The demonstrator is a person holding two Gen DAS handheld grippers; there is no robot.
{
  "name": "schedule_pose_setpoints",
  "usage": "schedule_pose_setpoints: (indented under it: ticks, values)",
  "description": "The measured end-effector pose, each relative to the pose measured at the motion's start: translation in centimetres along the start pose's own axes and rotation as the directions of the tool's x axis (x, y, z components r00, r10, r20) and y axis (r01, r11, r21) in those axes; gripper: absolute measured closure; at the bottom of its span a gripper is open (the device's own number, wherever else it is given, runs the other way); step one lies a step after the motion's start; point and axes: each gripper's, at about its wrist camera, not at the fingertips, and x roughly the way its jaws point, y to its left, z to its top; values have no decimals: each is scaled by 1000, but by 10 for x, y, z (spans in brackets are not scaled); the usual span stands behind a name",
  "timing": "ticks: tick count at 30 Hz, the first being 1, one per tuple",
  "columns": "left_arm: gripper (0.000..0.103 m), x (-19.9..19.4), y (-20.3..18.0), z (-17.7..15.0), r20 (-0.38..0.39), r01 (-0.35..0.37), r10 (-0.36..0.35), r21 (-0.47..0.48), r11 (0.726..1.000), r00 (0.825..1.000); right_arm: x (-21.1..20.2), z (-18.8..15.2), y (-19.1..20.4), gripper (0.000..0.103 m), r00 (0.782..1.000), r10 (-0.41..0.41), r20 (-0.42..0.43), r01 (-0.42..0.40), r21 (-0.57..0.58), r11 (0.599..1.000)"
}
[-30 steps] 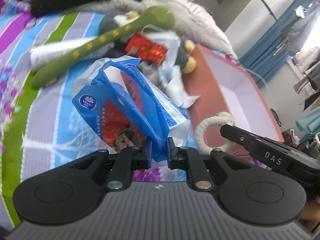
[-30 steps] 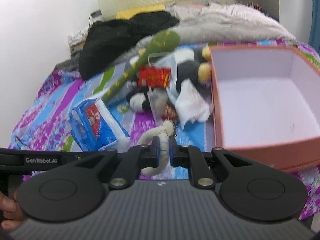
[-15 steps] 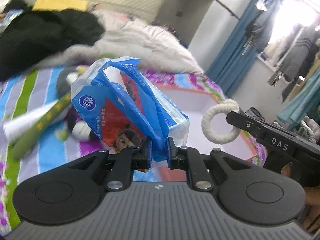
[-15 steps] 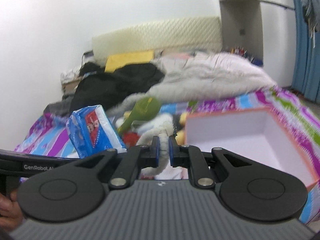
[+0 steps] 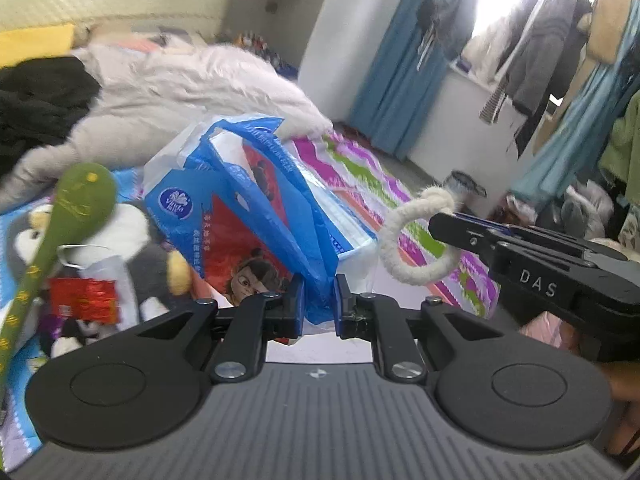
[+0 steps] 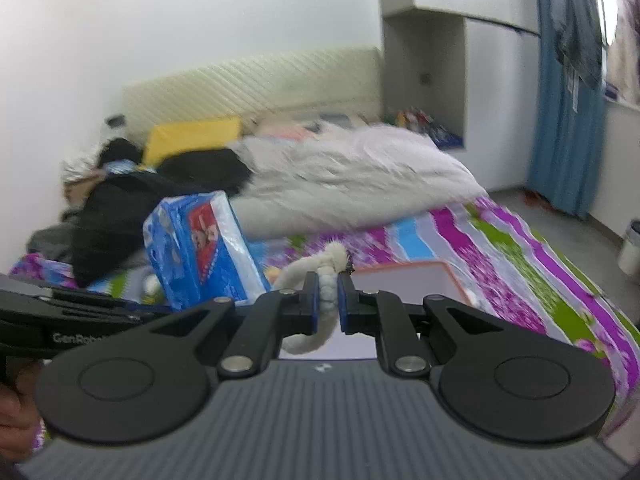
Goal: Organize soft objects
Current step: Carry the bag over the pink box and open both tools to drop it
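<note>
I've got the left tongs (image 5: 318,304) clamped on the tissue pack (image 5: 256,216) and the right tongs (image 6: 328,300) pinching the rope ring (image 6: 316,280), both hanging above the box (image 6: 404,276) at lower centre, right closer.

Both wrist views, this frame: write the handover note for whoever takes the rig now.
Left tool: shut on the blue tissue pack by its plastic wrap, held off the bed.
Right tool: shut on the white rope ring, also in the air.
Orange box: just ahead, below both tools; nothing visible inside.
Left: drop both in, then the green plush snake, the penguin plush.
</note>
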Motion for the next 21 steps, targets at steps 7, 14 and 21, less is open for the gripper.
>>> schedule_pose_setpoints:
  ticks: [7, 14, 21]
  values:
    - [86, 81, 3, 8, -184, -2, -5, -37, 999, 983, 49, -19, -40, 89, 983, -65, -170, 74, 46, 996]
    - [87, 144, 14, 2, -326, -49, 32, -45, 998, 945, 88, -55, -65, 89, 945, -91, -314, 117, 64, 991]
    - [87, 169, 8, -12, -377, -71, 62, -8, 997, 924, 108, -80, -78, 88, 920, -99, -378, 138, 79, 987]
